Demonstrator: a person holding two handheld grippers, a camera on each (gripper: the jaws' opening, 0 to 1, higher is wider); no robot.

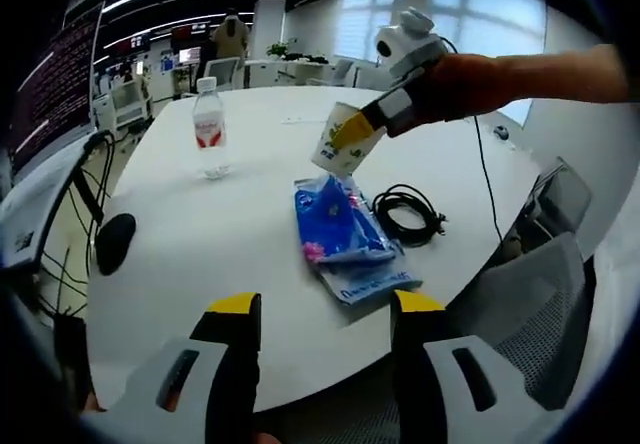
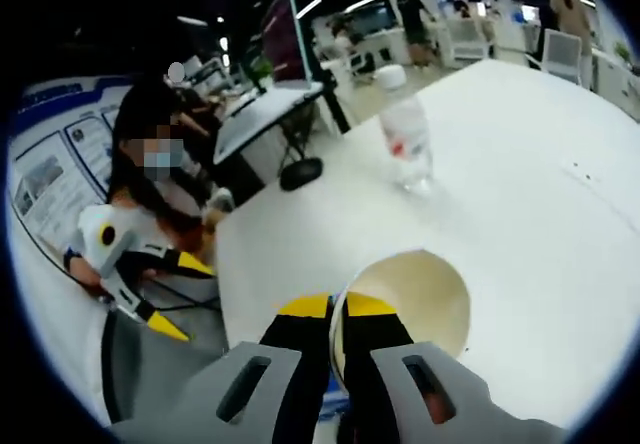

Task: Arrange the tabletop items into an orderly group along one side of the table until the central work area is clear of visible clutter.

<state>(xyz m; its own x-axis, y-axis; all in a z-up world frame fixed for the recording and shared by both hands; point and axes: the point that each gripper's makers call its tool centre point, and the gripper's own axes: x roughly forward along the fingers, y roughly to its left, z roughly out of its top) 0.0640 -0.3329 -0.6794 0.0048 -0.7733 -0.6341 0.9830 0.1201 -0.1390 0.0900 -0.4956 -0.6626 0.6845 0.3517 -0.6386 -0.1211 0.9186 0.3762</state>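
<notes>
My right gripper is shut on the rim of a cream paper cup, pinching its near wall. In the left gripper view that cup hangs tilted above the white table, held by the right gripper coming in from the right. Below it lie a blue plastic packet and a coiled black cable. A clear water bottle stands upright further back; in the right gripper view the bottle is beyond the cup. My left gripper is open over the near table edge, holding nothing.
A black mouse rests near the table's left edge, beside a monitor and cables. Grey mesh chairs stand at the right. In the right gripper view the mouse and the person holding the left gripper sit at the left.
</notes>
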